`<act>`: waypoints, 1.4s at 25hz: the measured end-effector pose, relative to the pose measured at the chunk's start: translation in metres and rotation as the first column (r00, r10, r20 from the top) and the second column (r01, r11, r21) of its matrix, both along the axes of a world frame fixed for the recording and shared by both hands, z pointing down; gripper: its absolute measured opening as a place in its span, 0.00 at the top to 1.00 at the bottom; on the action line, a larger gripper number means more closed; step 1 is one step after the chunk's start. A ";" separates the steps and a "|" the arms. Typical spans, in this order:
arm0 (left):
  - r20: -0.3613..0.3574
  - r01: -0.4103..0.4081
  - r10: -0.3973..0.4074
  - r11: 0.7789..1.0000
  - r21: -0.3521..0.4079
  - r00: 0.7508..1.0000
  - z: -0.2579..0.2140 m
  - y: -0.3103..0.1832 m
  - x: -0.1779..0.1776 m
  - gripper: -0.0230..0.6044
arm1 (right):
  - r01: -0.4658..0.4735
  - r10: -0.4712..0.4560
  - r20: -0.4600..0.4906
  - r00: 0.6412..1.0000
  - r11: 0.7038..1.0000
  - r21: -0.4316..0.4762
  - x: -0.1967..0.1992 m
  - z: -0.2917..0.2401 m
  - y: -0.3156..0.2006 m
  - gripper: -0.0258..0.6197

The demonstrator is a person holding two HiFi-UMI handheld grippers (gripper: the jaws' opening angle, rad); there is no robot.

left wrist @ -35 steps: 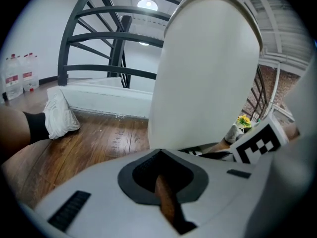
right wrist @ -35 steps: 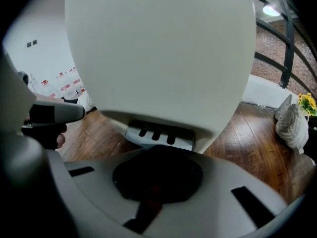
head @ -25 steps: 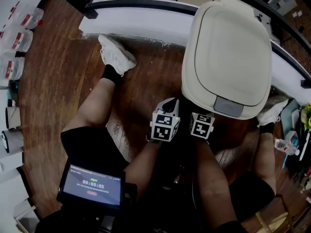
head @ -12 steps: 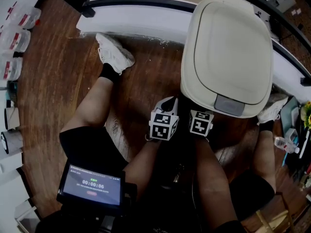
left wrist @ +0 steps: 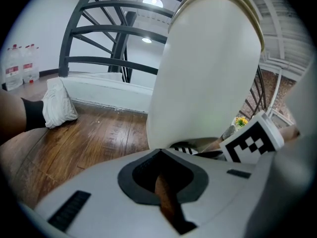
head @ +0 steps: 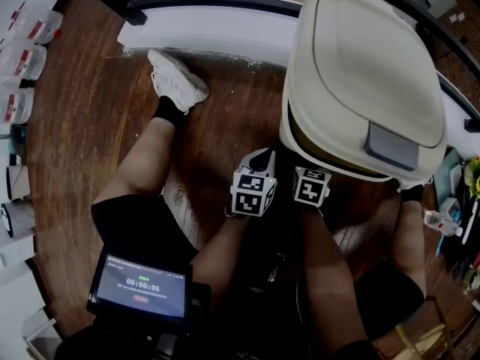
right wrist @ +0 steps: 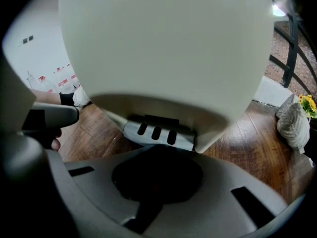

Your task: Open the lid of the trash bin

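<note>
At the foot of the trash bin (left wrist: 203, 73), my right gripper (right wrist: 157, 155), jaws together, seems to press the pedal (right wrist: 157, 133); the lid (head: 375, 73) is ajar; my left gripper (left wrist: 159, 155) is closed and empty.

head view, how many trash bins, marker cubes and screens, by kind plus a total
trash bin: 1
marker cubes: 2
screen: 1
total: 4

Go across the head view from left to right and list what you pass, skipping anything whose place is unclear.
Red-labelled bottles → white shoe → left tool → right tool → lid's grey tab → water bottle.
</note>
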State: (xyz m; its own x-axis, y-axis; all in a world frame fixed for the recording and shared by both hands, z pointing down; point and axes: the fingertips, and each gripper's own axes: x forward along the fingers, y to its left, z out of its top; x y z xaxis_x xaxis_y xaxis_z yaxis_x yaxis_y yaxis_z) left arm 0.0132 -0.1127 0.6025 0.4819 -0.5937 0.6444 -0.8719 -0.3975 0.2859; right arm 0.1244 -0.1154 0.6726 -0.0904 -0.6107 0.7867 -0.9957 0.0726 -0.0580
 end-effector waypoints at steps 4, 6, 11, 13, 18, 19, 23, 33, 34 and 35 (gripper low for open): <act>0.000 0.002 -0.002 1.000 -0.001 1.000 0.001 0.000 -0.001 0.97 | -0.001 0.001 0.002 1.000 1.000 -0.017 0.001 0.005 0.002 0.95; 0.001 0.002 -0.002 1.000 -0.002 1.000 0.001 0.000 -0.001 0.97 | 0.000 0.000 -0.001 1.000 1.000 -0.021 0.001 0.005 0.002 0.95; 0.004 -0.006 0.006 1.000 -0.005 1.000 0.002 0.002 0.001 0.97 | 0.010 -0.010 0.001 1.000 1.000 -0.022 -0.001 0.004 0.000 0.95; 0.005 -0.007 0.007 1.000 -0.008 1.000 0.002 0.002 0.001 0.97 | 0.015 -0.015 -0.002 1.000 1.000 -0.026 0.000 0.005 0.000 0.95; 0.015 -0.006 0.006 1.000 -0.009 1.000 0.003 0.003 0.001 0.97 | 0.019 -0.019 0.007 1.000 0.999 -0.028 0.001 0.011 -0.001 0.95; 0.016 -0.006 0.006 1.000 -0.009 1.000 0.003 0.003 0.001 0.97 | 0.018 -0.018 0.007 1.000 0.999 -0.032 0.001 0.012 0.000 0.95; 0.016 -0.004 0.004 1.000 -0.011 1.000 0.003 0.002 0.001 0.97 | 0.018 -0.018 0.003 1.000 0.999 -0.040 0.002 0.010 -0.001 0.95; 0.015 -0.010 0.010 1.000 -0.020 1.000 0.005 0.006 0.002 0.97 | 0.006 -0.005 0.009 1.000 0.998 -0.069 0.003 0.013 0.002 0.95; 0.015 -0.011 0.012 1.000 -0.020 1.000 0.005 0.006 0.002 0.97 | 0.008 -0.007 0.008 1.000 0.997 -0.075 0.003 0.013 0.002 0.95; 0.016 -0.013 0.013 1.000 -0.020 1.000 0.005 0.006 0.003 0.97 | 0.008 -0.007 0.007 1.000 0.996 -0.083 0.003 0.013 0.003 0.95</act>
State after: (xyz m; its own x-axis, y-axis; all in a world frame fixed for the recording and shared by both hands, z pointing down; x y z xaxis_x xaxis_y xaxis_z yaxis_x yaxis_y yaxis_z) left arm 0.0159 -0.1065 0.6077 0.4790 -0.5747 0.6636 -0.8713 -0.4033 0.2796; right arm 0.1274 -0.1119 0.6859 -0.1000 -0.5422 0.8343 -0.9947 0.0746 -0.0708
